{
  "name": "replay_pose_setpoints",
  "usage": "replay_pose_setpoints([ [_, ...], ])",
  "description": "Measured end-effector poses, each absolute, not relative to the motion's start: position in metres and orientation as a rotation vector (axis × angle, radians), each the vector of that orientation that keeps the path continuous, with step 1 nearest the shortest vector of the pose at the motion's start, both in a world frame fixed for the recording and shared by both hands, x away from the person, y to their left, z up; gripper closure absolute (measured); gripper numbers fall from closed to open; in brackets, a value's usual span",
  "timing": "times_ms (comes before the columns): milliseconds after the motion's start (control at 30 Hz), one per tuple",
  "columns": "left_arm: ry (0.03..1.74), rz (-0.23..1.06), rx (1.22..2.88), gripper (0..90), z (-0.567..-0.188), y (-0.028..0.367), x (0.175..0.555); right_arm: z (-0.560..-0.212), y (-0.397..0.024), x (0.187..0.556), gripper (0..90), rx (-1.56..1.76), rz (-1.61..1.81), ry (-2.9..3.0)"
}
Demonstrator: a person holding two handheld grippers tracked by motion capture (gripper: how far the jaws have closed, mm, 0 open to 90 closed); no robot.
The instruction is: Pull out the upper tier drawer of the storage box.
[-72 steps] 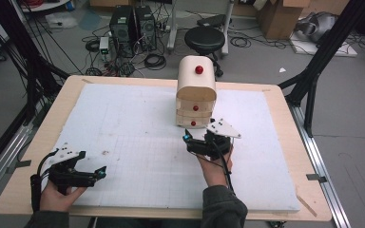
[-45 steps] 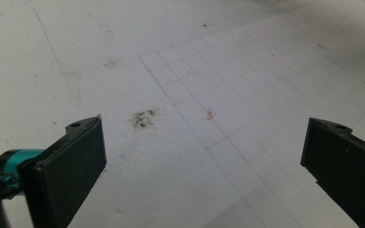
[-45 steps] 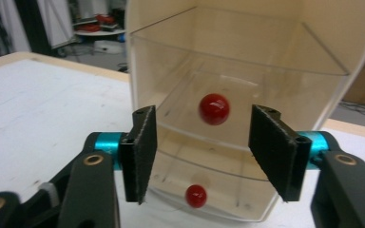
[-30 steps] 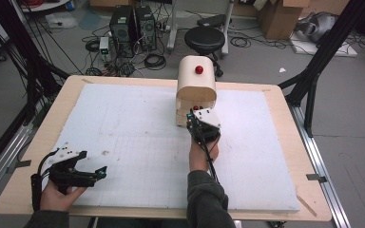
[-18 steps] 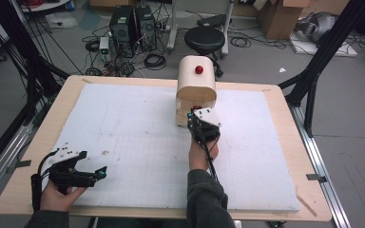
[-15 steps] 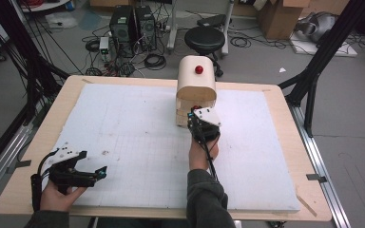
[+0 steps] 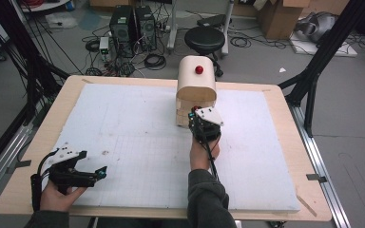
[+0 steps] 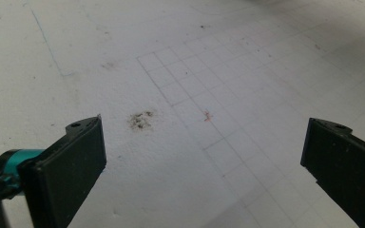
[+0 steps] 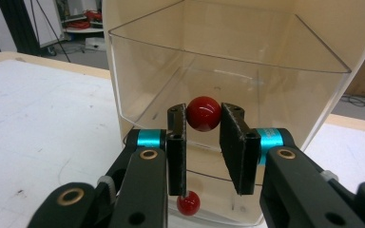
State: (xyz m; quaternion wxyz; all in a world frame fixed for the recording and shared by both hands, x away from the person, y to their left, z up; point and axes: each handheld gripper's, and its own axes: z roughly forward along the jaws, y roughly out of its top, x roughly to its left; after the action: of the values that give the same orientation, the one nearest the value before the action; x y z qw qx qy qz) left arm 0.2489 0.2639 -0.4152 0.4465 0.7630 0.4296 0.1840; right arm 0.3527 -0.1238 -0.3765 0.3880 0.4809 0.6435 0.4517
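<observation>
Table (image 7: 275, 142) has a white grid sheet on top. Wooden box (image 7: 196, 85) w/ a round top stands near the far edge, in the middle. It has a red knob (image 7: 199, 70) up high on its top.

Right gripper (image 9: 203, 124) is right up at the front of the box. Its 2 black jaws are squeezed on a red ball knob (image 9: 203, 113) of a see-thru drawer (image 9: 228, 85), 1 jaw on each side, both touching it. Drawer sticks out toward the gripper & looks bare inside. Another red knob (image 9: 188, 203) sits lower down, under the jaws.

Left gripper (image 7: 92, 175) is at the near left corner, well apart from the box. In the left gripper view its jaws are spread wide w/ nothing between them, just white sheet & a small dark smudge (image 8: 141, 119).
</observation>
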Motion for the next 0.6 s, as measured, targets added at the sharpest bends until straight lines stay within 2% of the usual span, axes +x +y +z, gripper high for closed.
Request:
replay_pose_setpoints([
  [600, 1.064, 0.461, 1.889, 1.7, -0.415, 0.264, 0.249, -0.375, -0.131, 0.34, 72.7, 1.221, 1.198, 1.679],
])
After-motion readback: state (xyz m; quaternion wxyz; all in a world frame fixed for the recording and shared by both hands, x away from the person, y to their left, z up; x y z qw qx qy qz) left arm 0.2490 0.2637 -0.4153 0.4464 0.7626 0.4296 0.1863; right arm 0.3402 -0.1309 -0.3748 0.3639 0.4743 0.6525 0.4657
